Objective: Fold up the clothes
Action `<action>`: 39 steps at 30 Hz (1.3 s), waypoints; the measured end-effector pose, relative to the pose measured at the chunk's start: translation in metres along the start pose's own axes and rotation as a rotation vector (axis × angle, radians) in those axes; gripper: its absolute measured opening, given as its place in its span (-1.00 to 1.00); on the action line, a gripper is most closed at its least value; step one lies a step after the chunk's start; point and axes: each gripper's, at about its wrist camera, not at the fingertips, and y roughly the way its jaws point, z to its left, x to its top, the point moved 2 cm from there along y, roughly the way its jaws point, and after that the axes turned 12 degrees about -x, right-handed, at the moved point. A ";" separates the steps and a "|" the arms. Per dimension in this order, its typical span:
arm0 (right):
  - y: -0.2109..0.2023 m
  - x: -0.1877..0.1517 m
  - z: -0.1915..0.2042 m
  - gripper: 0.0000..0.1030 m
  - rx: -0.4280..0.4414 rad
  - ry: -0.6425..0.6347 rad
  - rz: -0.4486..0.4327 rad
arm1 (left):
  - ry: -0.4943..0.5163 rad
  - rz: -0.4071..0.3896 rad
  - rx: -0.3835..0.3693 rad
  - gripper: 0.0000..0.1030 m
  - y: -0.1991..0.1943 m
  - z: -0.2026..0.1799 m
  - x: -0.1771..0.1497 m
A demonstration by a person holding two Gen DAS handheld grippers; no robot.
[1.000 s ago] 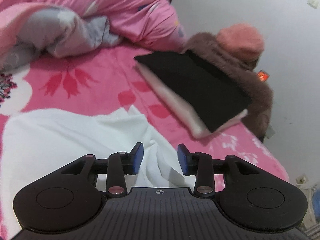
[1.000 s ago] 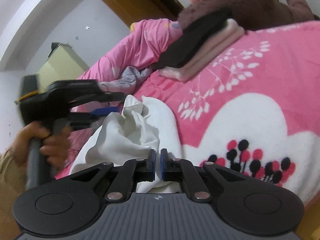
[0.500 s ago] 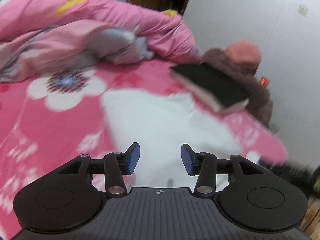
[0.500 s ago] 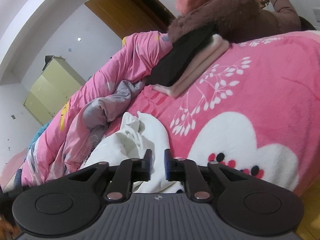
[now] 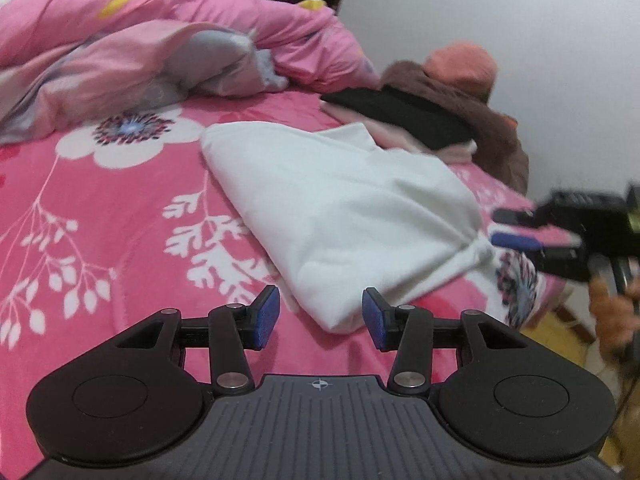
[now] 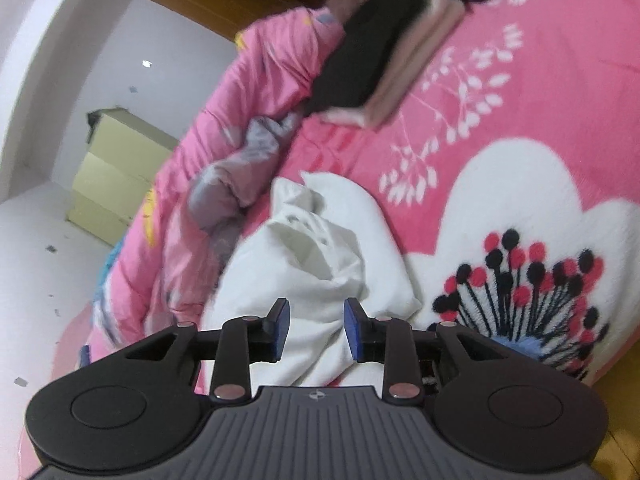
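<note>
Lying on the pink floral bed cover (image 5: 100, 208), one white garment (image 5: 340, 216): part folded, smooth across its middle, bunched at its right end. Right claw (image 6: 316, 330): jaws have just been opening, released, the blue pads standing clear either side of the bunched white cloth, which a second ago was pinched between them. Left claw (image 5: 320, 318): released, jaws apart, nothing between them, now at the near corner of the garment, where a second ago it looked over the cloth towards the far stack. Folded stack (image 5: 404, 124), black on pale pink: far right, just beyond the garment, against a brown furry item (image 5: 492, 128). Rumpled pink and grey quilt (image 5: 160, 52): far left. Reading: the last fold appears laid down and let go; the garment likely needs another fold or smoothing before joining the stack.
</note>
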 end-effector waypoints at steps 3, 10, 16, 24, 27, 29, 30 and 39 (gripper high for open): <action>0.016 0.000 0.000 -0.40 -0.029 -0.004 0.026 | 0.066 0.008 0.004 -0.12 0.006 -0.007 -0.008; 0.028 0.005 0.006 -0.41 -0.065 -0.003 0.030 | 0.169 0.014 0.048 -0.14 0.020 -0.015 -0.020; 0.030 0.008 0.016 -0.44 -0.117 -0.024 0.011 | 0.229 0.001 0.093 -0.17 0.025 -0.018 -0.021; 0.023 0.009 0.014 -0.42 -0.131 0.035 0.007 | 0.222 -0.056 0.112 -0.23 0.016 -0.020 -0.015; 0.018 0.011 0.004 -0.40 -0.104 0.114 0.012 | 0.212 -0.054 0.107 -0.22 0.017 -0.018 -0.015; 0.017 0.014 -0.003 -0.40 -0.089 0.164 0.021 | 0.206 -0.052 0.105 -0.22 0.017 -0.017 -0.015; 0.017 0.015 -0.005 -0.40 -0.085 0.170 0.024 | 0.204 -0.050 0.104 -0.22 0.018 -0.017 -0.015; 0.024 0.015 0.003 -0.35 -0.116 0.088 0.021 | 0.193 -0.047 0.106 -0.22 0.020 -0.015 -0.017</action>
